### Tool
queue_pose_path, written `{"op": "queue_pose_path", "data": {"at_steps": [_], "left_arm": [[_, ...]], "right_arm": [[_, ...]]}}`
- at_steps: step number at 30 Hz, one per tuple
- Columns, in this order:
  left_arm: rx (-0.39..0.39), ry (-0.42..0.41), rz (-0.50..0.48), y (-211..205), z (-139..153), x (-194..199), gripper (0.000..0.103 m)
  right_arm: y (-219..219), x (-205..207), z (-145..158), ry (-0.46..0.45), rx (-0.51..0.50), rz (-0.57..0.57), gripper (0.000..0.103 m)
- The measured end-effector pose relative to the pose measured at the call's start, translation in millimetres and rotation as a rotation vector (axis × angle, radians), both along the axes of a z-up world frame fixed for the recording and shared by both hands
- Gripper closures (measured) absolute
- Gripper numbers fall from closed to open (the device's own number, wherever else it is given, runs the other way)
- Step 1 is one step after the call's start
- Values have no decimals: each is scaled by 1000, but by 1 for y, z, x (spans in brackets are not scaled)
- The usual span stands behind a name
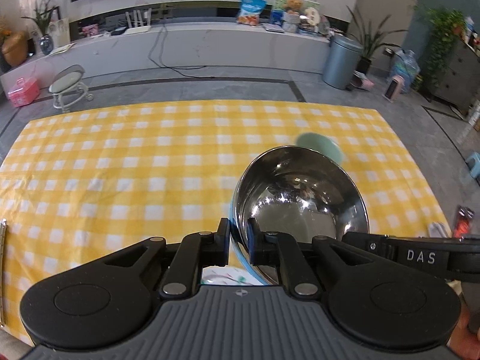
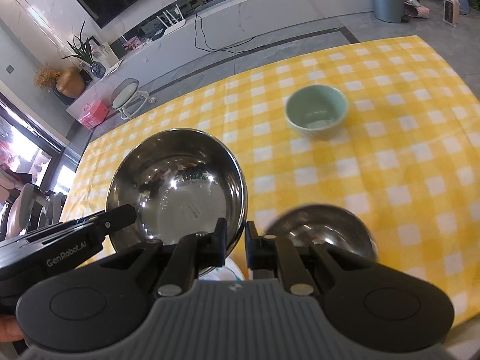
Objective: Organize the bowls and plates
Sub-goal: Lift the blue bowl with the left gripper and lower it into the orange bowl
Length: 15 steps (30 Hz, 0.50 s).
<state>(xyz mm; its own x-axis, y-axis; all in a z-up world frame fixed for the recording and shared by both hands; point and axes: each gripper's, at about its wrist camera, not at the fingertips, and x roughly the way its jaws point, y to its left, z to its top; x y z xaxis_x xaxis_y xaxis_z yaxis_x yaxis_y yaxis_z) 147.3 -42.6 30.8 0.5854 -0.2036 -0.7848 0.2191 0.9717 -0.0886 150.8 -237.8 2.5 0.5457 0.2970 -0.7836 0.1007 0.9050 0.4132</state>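
Note:
A shiny steel bowl with a light blue outside hangs tilted above the yellow checked tablecloth. My left gripper is shut on its rim, one pad inside and one outside. In the right wrist view the same steel bowl has its right rim pinched in my right gripper, and a left gripper finger meets the opposite rim. A pale green bowl stands upright further back on the cloth. A second, smaller steel bowl, blurred, lies partly behind my right fingers.
Something white with a coloured pattern shows under the held bowl, mostly hidden. Beyond the table's far edge are grey floor, a small round stool, a metal bin and a long low shelf. A red and black object sits at the table's right edge.

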Motion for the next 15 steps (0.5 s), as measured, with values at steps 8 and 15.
{"op": "queue_pose_path", "data": {"at_steps": [8, 15], "left_arm": [[-30, 81, -93, -40, -14, -12, 88], [-30, 173, -119, -61, -39, -12, 88]], "right_arm": [[-48, -30, 0, 23, -22, -63, 96], [-68, -38, -14, 56, -53, -94, 97]]}}
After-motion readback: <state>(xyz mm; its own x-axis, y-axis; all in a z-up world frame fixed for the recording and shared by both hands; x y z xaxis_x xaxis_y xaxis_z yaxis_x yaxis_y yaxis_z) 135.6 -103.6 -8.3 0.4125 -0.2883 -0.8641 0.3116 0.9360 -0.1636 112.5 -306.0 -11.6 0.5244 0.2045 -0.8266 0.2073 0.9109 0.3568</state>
